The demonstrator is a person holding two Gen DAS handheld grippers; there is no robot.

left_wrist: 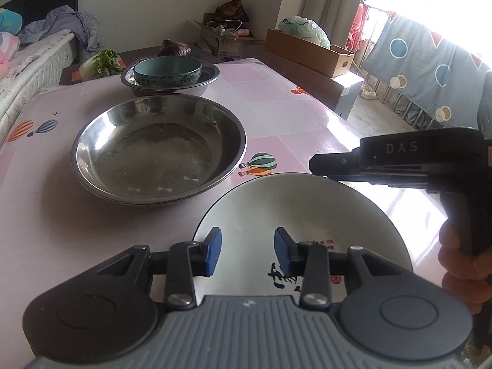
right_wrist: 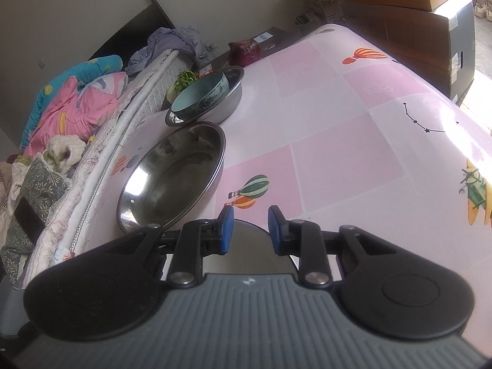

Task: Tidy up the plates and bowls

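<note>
A white plate (left_wrist: 295, 212) with a dark rim and black print lies near the table's front right. My left gripper (left_wrist: 247, 250) is open just above its near part, touching nothing. My right gripper (left_wrist: 323, 166) reaches in from the right at the plate's far right rim; in its own view it (right_wrist: 250, 230) is open with the plate's edge (right_wrist: 249, 256) between the jaws. Stacked steel plates (left_wrist: 158, 150) lie mid-table, also in the right wrist view (right_wrist: 172, 181). Behind them a teal bowl (left_wrist: 167, 69) sits in a steel basin (left_wrist: 206, 75).
The table (left_wrist: 276, 107) has a pink balloon-print cloth. A bed (right_wrist: 77, 107) with bedding runs along its left side. Lettuce (left_wrist: 101, 63) and a purple cabbage (left_wrist: 175, 49) lie beyond the far edge. Cardboard boxes (left_wrist: 307, 52) stand at the back right.
</note>
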